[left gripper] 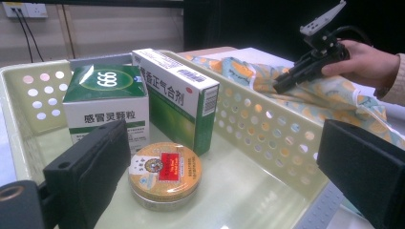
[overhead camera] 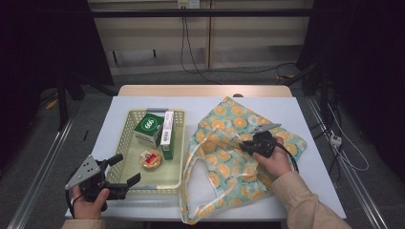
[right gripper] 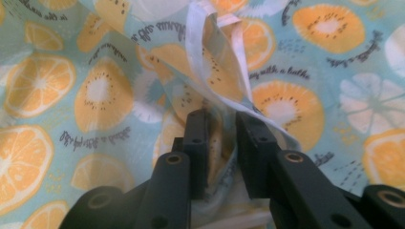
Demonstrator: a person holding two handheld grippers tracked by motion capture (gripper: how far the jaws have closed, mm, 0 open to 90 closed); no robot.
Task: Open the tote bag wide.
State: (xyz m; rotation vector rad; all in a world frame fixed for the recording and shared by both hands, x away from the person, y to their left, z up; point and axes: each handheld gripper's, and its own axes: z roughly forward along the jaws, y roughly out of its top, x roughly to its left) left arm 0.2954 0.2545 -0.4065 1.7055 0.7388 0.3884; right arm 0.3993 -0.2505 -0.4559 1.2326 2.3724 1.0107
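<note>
While the left gripper (overhead camera: 125, 172) hangs at the near left corner of the counter (overhead camera: 296, 114), its fingers (left gripper: 93, 171) are spread wide and hold nothing, one over the near rim of the perforated basket (overhead camera: 177, 143). Inside lie a round tin (left gripper: 165, 172), then a green-topped medicine box (left gripper: 106, 102) and a taller green-and-white carton (left gripper: 177, 98). To the right, the orange-slice print tote bag (overhead camera: 224, 157) lies crumpled; the right gripper (overhead camera: 246, 146) rests on it, fingers (right gripper: 198, 143) slightly parted with a fold of cloth between.

Printed cloth bag (overhead camera: 229, 143), perforated plastic basket (overhead camera: 125, 143), glossy tin (left gripper: 165, 174)
</note>
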